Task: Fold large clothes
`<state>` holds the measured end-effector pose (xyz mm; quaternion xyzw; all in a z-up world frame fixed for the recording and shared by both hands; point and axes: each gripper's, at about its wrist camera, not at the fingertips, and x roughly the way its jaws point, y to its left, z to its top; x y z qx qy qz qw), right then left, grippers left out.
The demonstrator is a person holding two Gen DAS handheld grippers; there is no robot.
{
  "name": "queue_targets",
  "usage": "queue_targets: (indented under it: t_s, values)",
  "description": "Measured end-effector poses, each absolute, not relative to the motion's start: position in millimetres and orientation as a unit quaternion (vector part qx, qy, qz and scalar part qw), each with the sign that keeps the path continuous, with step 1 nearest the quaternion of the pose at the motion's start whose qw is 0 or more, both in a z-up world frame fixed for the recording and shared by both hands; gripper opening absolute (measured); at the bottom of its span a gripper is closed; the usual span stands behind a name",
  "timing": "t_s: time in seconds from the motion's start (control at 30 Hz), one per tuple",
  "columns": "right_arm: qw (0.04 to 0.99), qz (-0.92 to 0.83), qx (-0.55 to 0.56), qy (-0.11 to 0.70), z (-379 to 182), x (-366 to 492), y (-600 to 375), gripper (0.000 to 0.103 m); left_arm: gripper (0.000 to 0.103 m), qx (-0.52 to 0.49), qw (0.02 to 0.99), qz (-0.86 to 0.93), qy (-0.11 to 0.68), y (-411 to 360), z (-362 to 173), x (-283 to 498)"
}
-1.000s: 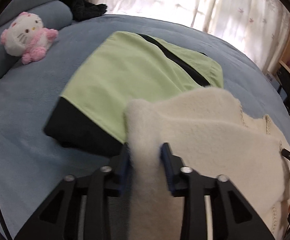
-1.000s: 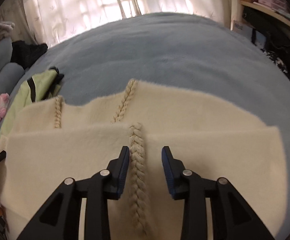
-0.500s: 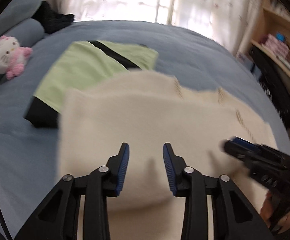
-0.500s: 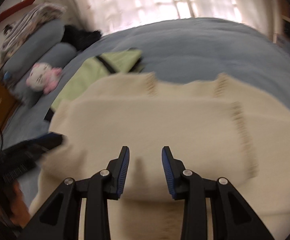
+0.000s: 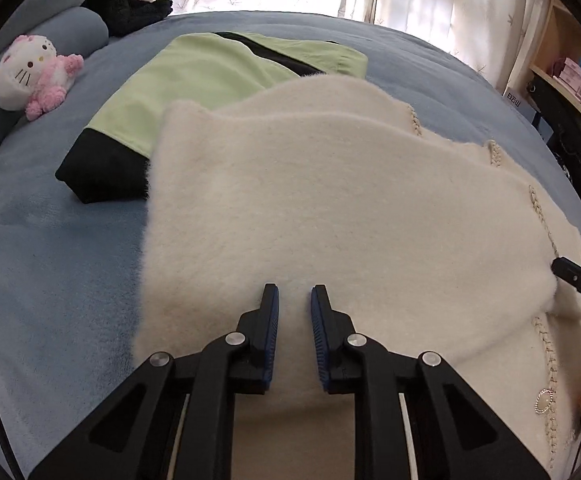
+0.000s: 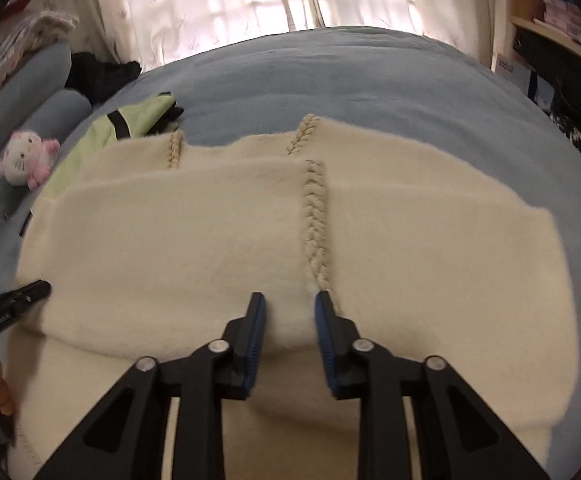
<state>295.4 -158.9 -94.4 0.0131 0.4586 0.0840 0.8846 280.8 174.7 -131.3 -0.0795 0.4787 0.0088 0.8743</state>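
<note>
A large cream fluffy garment (image 5: pixel 330 208) with braided trim lies folded in layers on the blue bed; it also shows in the right wrist view (image 6: pixel 210 248). My left gripper (image 5: pixel 293 300) is open and empty, its tips just above the folded top layer near its front edge. My right gripper (image 6: pixel 288 306) is open and empty over the same fold, beside the braided seam (image 6: pixel 315 216). Each gripper's tip shows at the edge of the other's view.
A folded green and black garment (image 5: pixel 194 80) lies behind the cream one, partly under it. A pink and white plush cat (image 5: pixel 30 74) sits by grey pillows at the left. A black cloth (image 5: pixel 126 8) lies near the curtains. Shelves (image 5: pixel 570 80) stand at the right.
My left gripper was shut on the cream fabric a second ago; it has let go. Both grippers swung sideways and back, and the top layer now lies flat, folded over.
</note>
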Motion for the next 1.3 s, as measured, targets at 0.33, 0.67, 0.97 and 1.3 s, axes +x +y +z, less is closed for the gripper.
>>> queue_targets:
  t_s: [0.33,0.67,0.97,1.3]
  values:
    - [0.885,0.058,0.014,0.461,-92.4,288.5,-147.1,0.025,0.030,-0.092,0.867,0.013,0.490,168.7,-124.0,279.8]
    - [0.881,0.052,0.064,0.467,-74.1,267.4,-162.5,0.025,0.049,-0.067,0.877,0.019,0.475,158.8,-102.8,256.9]
    - [0.895,0.066,0.058,0.438,-33.9,214.6,-161.2,0.025,0.052,-0.029,0.895,0.015,0.446,143.3,-56.7,207.0]
    - [0.911,0.088,0.050,0.400,15.5,133.0,-161.3,0.026,0.060,0.007,0.908,0.027,0.417,130.6,-2.9,119.9]
